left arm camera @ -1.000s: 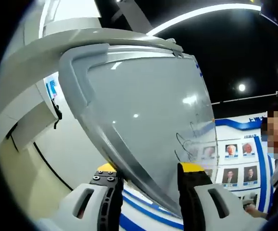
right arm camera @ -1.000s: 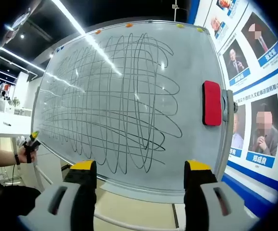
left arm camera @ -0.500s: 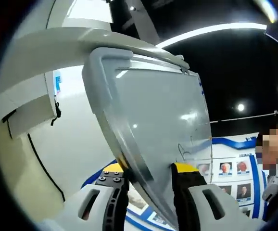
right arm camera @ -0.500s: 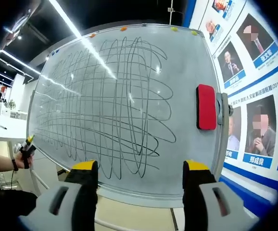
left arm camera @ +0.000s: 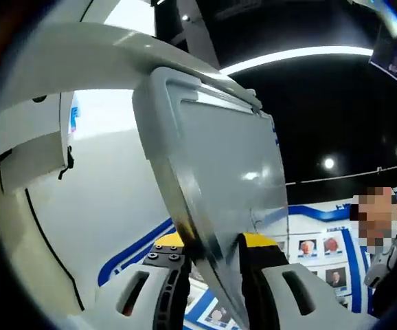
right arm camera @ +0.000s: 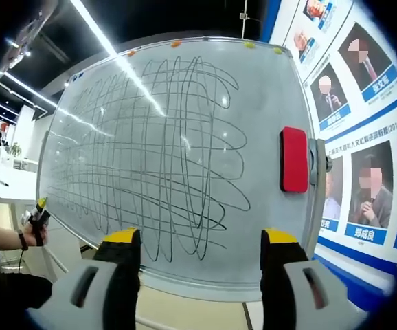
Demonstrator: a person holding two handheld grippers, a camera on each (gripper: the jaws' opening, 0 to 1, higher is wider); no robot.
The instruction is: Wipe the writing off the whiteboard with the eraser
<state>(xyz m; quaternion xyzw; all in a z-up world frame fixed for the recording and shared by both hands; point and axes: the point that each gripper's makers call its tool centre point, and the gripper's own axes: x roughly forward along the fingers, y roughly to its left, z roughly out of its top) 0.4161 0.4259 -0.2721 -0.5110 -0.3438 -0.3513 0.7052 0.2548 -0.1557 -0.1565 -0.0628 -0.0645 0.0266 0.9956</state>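
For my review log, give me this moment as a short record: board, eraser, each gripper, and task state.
whiteboard: covered in dark scribbled loops, none wiped yet
eraser: red, sitting at the board's right edge, untouched
left gripper: jaws closed on the whiteboard's frame edge, seen edge-on in the left gripper view
right gripper: open, empty, facing the board, apart from the eraser
background: wall of portrait posters to the right of the board
task state: wiping not started

Whiteboard (right arm camera: 178,151), frame centre: looping black scribbles, no legible words. Wall posters (right arm camera: 367,137), frame right: blue captions under portraits, Chinese characters too small to read.
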